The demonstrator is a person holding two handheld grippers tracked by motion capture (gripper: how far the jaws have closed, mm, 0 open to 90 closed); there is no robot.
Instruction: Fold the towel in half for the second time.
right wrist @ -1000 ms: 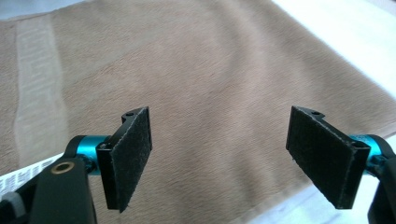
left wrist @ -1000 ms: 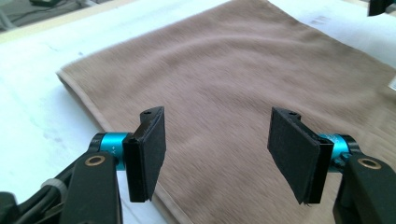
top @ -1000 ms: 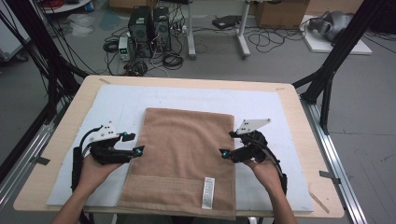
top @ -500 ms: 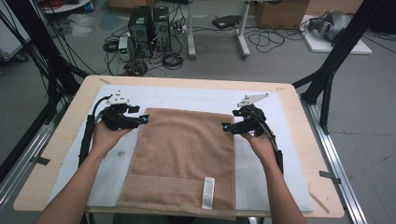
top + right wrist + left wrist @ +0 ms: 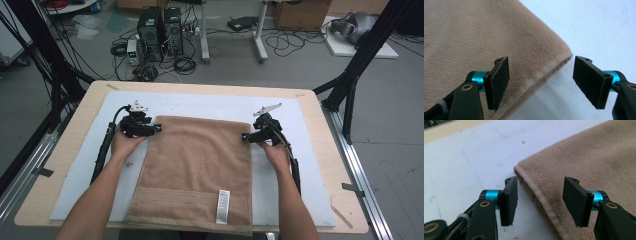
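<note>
A tan towel lies flat on the white mat, its white label near the front edge. My left gripper is at the towel's far left corner. Its jaws have just been closing and stand open, one over the mat and one over the cloth, with the towel's hemmed edge between them. My right gripper is at the far right corner. Its jaws have also been closing and stand open astride the towel's edge, pads clear of the cloth.
The mat covers most of a wooden table with metal rails along both sides. Black frame poles rise at the table's far corners. Computers and cables lie on the floor beyond the far edge.
Both hands have moved away from the person along the towel's sides, from about its middle to its two far corners, and come down closer to the mat.
</note>
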